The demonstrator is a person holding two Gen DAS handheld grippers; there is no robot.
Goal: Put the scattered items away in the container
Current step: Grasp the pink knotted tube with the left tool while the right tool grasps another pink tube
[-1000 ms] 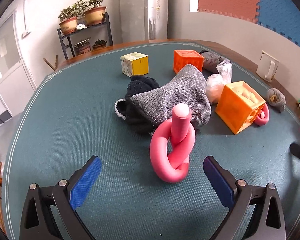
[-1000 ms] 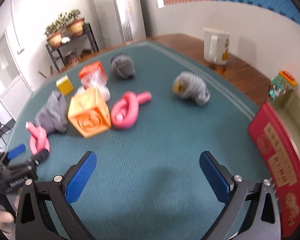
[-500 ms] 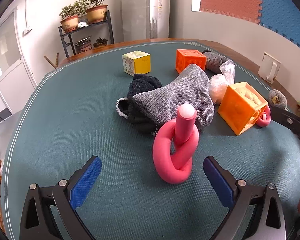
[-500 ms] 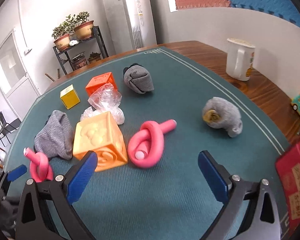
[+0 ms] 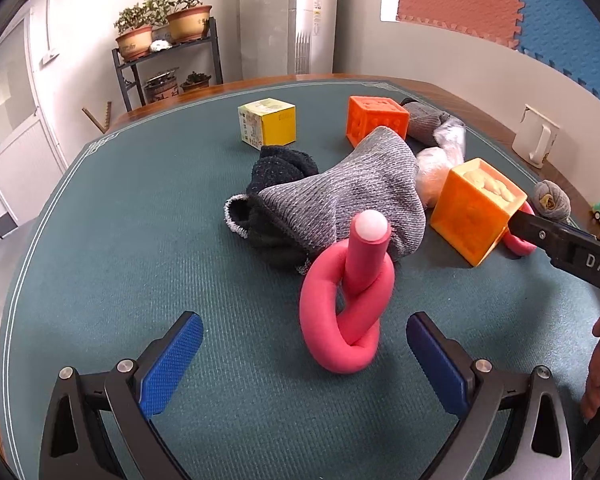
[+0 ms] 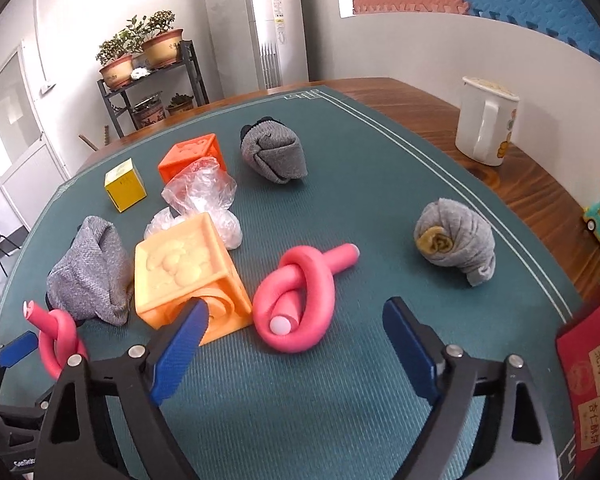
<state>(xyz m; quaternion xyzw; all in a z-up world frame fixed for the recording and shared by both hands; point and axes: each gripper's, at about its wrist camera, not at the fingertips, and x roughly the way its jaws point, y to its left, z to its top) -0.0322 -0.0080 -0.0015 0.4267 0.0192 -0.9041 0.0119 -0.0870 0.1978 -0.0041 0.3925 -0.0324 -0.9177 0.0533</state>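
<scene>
Green-matted bench (image 6: 380, 184) is strewn with items: in the right wrist view a knotted pink foam tube (image 6: 298, 304) lies at 12 o'clock just ahead of the right gripper (image 6: 296, 334), whose jaws are closing with nothing pressed between them, the left pad overlapping the light orange cube (image 6: 188, 272) at 10 o'clock. In the left wrist view a second pink foam knot (image 5: 350, 300) is seen at 12 o'clock of the left gripper (image 5: 304, 354), jaws held wide and empty, grey sock (image 5: 340, 200) behind it. Red tin (image 6: 592, 384) is seen at 4 o'clock in the right view, rolled grey sock (image 6: 456, 244) at 2 o'clock.
</scene>
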